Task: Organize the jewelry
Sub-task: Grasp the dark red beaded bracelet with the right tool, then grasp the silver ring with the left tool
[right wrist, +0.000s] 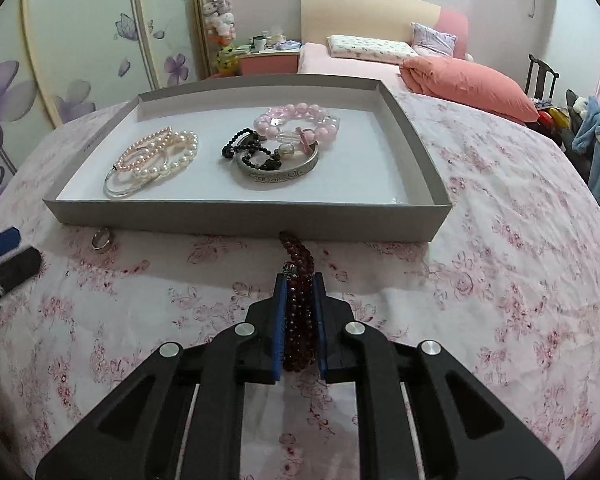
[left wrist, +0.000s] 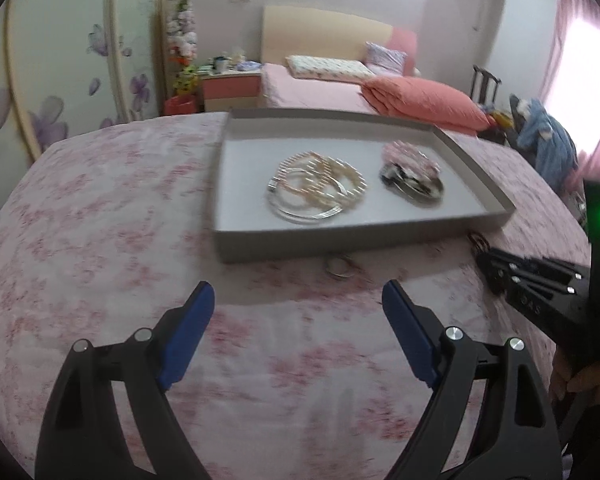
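The right gripper (right wrist: 300,280) is clamped on a dark red bead bracelet (right wrist: 299,300), held edge-up just short of the tray's (right wrist: 244,216) near wall, over the flowered cloth (right wrist: 480,280) of the bench. The left gripper (left wrist: 298,292) stands apart and empty. A ring (right wrist: 101,239) lies on the cloth beside the tray wall. Recommended: lift the bracelet clear of the wall, carry it forward, and lower it onto bare tray floor. Inside, pearl bracelets (right wrist: 156,156) sit left; the silver bangle (right wrist: 278,168), black beads and pink bracelet (right wrist: 300,122) sit centre.
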A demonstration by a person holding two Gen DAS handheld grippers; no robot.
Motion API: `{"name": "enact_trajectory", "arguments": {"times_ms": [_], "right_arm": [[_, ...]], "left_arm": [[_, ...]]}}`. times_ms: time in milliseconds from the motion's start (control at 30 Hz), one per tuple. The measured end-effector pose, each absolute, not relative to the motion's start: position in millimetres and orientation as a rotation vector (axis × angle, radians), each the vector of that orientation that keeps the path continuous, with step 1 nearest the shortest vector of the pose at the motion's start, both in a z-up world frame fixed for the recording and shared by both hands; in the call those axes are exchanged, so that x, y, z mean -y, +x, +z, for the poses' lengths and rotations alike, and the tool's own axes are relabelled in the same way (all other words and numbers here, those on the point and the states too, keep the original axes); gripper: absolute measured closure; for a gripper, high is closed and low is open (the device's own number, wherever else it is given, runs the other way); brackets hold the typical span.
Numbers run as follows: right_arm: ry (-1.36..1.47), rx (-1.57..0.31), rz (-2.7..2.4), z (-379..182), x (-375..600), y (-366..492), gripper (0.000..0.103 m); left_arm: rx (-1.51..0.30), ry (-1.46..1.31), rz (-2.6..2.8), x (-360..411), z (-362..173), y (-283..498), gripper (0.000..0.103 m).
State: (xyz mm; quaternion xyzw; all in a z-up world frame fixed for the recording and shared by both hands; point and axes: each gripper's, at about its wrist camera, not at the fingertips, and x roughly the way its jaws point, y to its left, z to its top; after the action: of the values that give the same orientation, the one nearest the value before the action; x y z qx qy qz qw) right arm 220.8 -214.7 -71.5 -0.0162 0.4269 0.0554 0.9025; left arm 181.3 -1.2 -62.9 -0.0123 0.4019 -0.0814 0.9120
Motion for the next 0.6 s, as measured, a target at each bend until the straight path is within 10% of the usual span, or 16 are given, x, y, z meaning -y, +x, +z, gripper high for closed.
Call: {"name": "enact_trajectory", "arguments": {"times_ms": [600], "right_arm": [[0.010, -0.890, 0.137, -72.3, 222.4, 223.8, 0.089]], "left_arm": [[-0.898, 0.031, -0.043, 56.9, -89.2, 223.1, 0.070]]}}
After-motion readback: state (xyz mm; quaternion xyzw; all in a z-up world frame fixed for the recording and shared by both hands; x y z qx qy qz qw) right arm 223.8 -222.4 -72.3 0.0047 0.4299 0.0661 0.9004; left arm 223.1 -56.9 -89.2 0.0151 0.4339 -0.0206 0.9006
